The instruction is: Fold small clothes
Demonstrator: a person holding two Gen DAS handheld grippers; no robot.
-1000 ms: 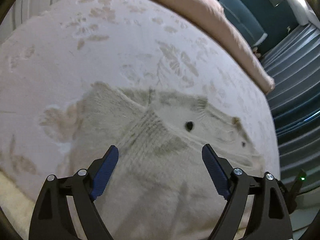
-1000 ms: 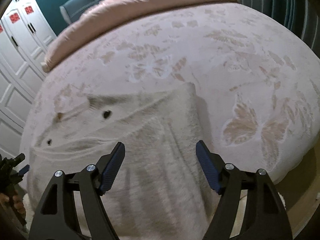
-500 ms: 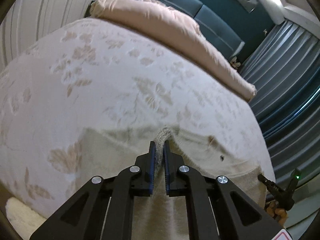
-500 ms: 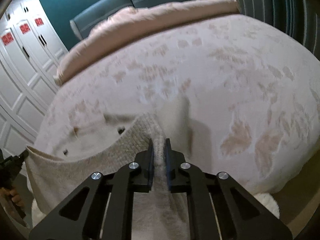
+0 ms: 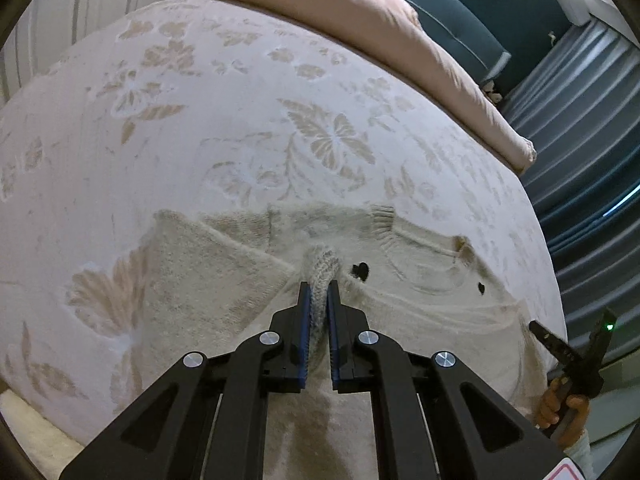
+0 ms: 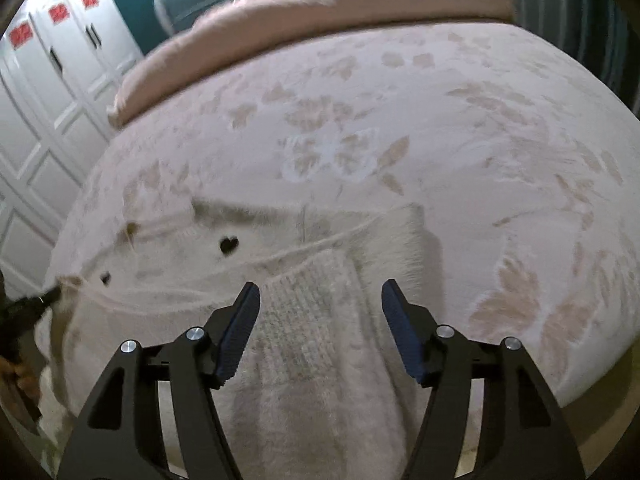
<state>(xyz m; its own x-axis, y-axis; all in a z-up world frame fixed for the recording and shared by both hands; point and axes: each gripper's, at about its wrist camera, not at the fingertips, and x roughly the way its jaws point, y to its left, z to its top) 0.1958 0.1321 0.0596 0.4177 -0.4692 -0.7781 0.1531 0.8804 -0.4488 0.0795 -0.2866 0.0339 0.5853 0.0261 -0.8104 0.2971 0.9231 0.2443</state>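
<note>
Whereas both grippers were clamped on the knit half a second ago, the right gripper (image 6: 320,320) now stands with its jaws wide apart and nothing between them, hovering just above a ribbed band of the sweater (image 6: 304,312) that lies turned over on the body of the garment. The left gripper (image 5: 318,300) remains pinched on a bunched ridge of ribbed knit, its blue pads nearly together with the fabric standing up between them. A second ago both tools were open over the flat garment, so a lift and carry has taken place in the interval; the right side appears to have been laid down and released, while the left side is judged to be still in transit and not yet let go. The fold of the lower edge towards the neckline is therefore assessed as partly complete. The sweater, cream with small dark heart marks (image 5: 360,270), lies near the front edge of the bedspread (image 5: 200,120), its lower part hanging over that edge. The bedspread is pale with a tan leaf and butterfly pattern. A pink duvet roll (image 5: 340,12) lies across the far side, well apart from the garment. Beyond it stand a teal headboard (image 5: 452,4), white panelled cupboard doors (image 6: 40,112) and grey-blue curtains (image 5: 580,128).
</note>
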